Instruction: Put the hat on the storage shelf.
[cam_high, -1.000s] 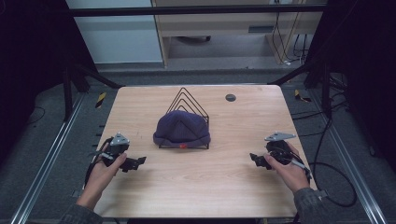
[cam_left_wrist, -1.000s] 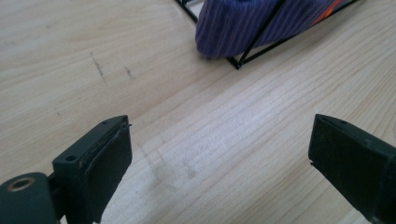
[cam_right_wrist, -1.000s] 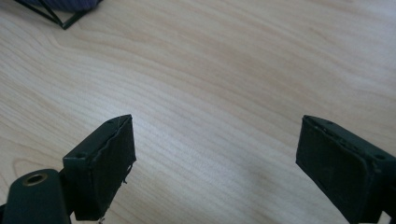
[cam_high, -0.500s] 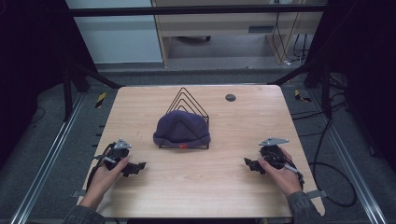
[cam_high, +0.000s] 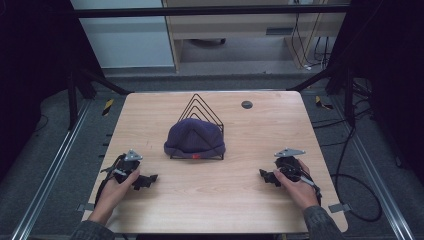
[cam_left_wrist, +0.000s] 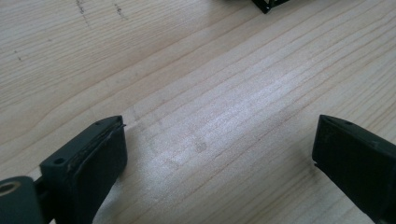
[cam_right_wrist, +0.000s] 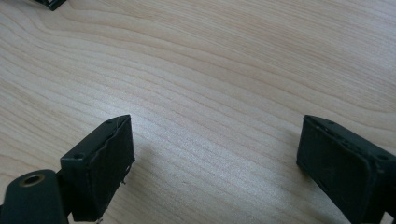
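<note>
beanie (cam_high: 194, 138) on wire rack (cam_high: 201, 108), small disc (cam_high: 246, 104) behind

Light wood table (cam_high: 215, 200) stands on grey floor (cam_high: 50, 165) inside a dark frame (cam_high: 210, 10), with a pale cabinet (cam_high: 125, 35), wooden shelf (cam_high: 250, 25) and loose cables (cam_high: 350, 165) behind.

Black gripper (cam_high: 146, 181), grey three-cornered plate (cam_high: 133, 155)

Left tongs (cam_high: 145, 181) and right tongs (cam_high: 266, 176) low over the table (cam_high: 220, 200), jaws spread wide, empty, pointing inward; each in a hand.
</note>
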